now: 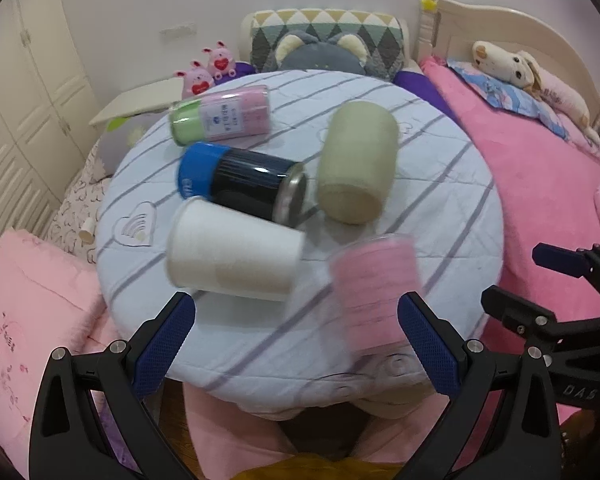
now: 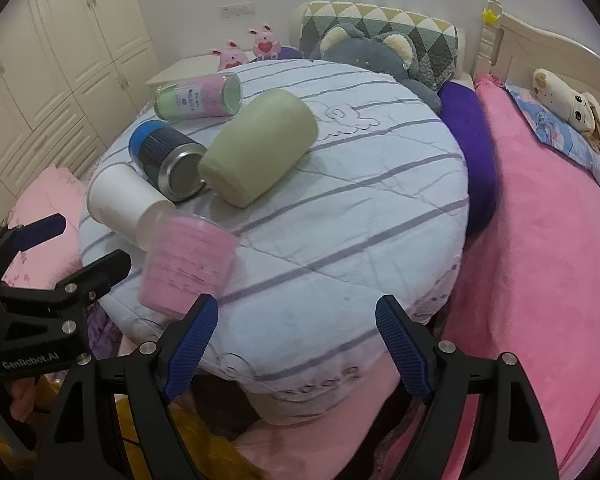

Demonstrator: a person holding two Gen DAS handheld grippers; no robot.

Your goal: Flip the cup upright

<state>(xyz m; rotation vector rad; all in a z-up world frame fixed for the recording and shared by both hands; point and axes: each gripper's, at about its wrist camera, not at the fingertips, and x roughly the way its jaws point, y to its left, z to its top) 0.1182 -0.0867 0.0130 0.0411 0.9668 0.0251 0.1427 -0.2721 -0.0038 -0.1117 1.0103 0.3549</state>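
1. Your left gripper (image 1: 296,340) is spread wide, nothing between the blue pads (image 1: 164,340), hanging over the near edge of the round striped cushion (image 1: 440,200).
2. Your right gripper (image 2: 296,344) is wide apart too, holding nothing, over the same near edge and just right of the left one.
3. Just ahead of your left gripper's right finger stands the pink cup (image 1: 374,292), blurred, mouth up, leaning a little. From the right wrist it sits at the cushion's near-left edge, just beyond the left pad (image 2: 192,344); whether they touch, you can't tell.
4. Beside it, the white paper cup (image 1: 232,252) lies on its side, close against the pink one.
5. Behind that, the dark tumbler with the blue cap (image 1: 240,184) lies on its side, metal end against the olive-green cup (image 1: 356,168), which is also down on its side.
6. Farthest back, the pink-and-green bottle (image 1: 220,114) lies near the cushion's far-left rim.
7. Around the cushion: pink blanket (image 2: 540,240) to the right, grey bear plush (image 2: 380,52) behind, two pink bunny toys (image 2: 252,48) at the back, white wardrobe (image 2: 60,60) on the left.
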